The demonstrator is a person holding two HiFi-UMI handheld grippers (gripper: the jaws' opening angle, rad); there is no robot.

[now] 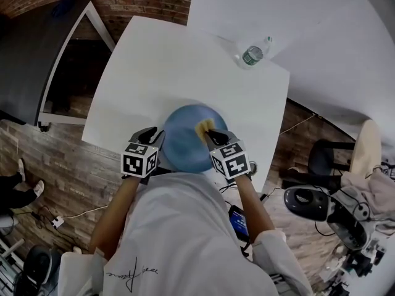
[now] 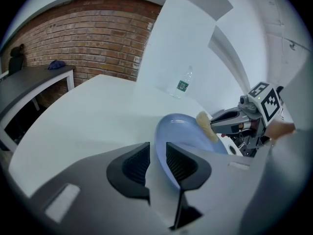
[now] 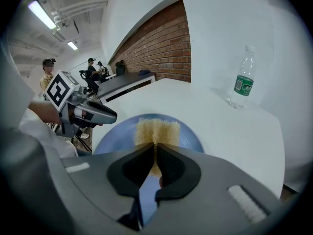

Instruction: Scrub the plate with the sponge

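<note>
While right fingers (image 3: 172,168) pinch the sponge (image 3: 156,131), left fingers (image 2: 182,163) clamp the plate (image 2: 188,131).

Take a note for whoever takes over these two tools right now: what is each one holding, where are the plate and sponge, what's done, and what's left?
Left tool: shut on the rim of the round blue plate, at its left side.
Right tool: shut on the yellow sponge, which sticks out past its jaws over the plate's face.
The plate is at the near edge of the white table. A clear plastic bottle with a green label stands apart, far right.
Done: both things are gripped. No suds or marks show, so scrubbing progress cannot be told.
Left: scrub the plate's face.
</note>
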